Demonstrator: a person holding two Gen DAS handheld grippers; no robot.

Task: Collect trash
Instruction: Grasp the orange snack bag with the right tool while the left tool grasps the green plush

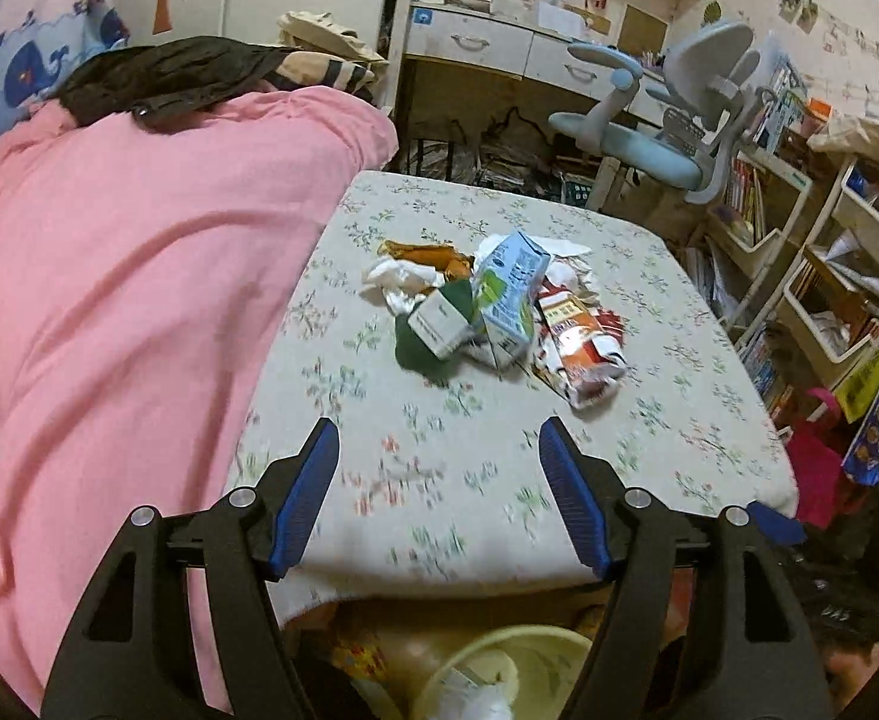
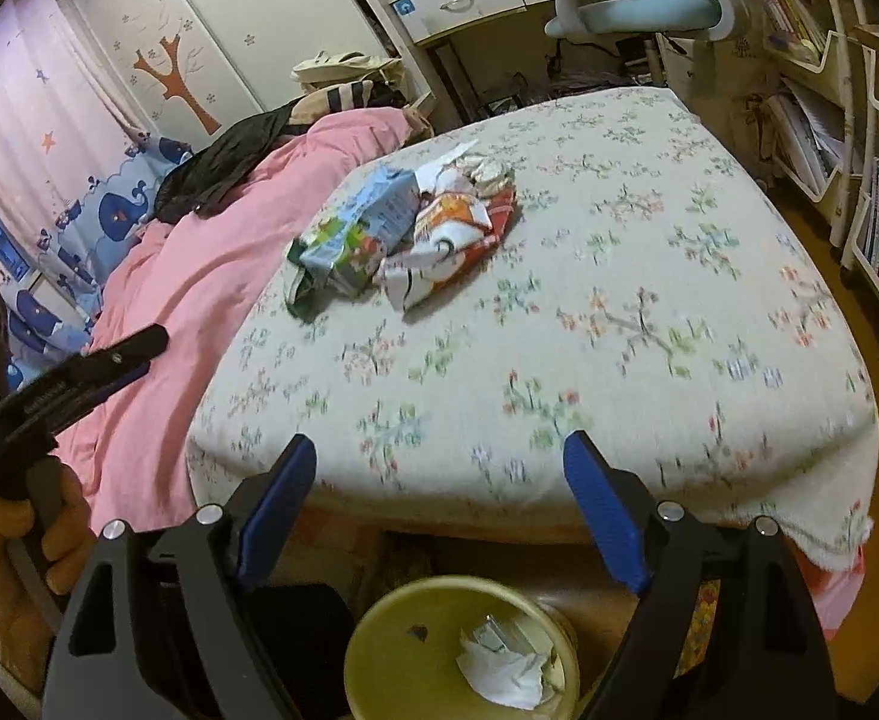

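Now both tongs are wide open and hold nothing: the left gripper [image 1: 439,498] and the right gripper [image 2: 439,510]. The trash pile [image 1: 487,300] waits mid-frame on the bed [image 1: 649,420]. Next, I think, reach out and grab one piece. The yellow bin [image 2: 379,648] sits bottom center. The pink blanket [image 1: 139,300] bunches left, not blocking.

A cream bedspread [image 2: 619,276] printed with small green, pink and blue floral sprigs lies beside a plain pink quilt [image 1: 109,300]. On it sit a light-blue and green drink carton [image 1: 508,294], an orange-red and white snack wrapper [image 1: 583,342] and white crumpled tissue [image 1: 394,282]. The pale-yellow round bin [image 2: 403,642] holds white paper; the gripper fingers [image 2: 604,510] are black with blue pads.
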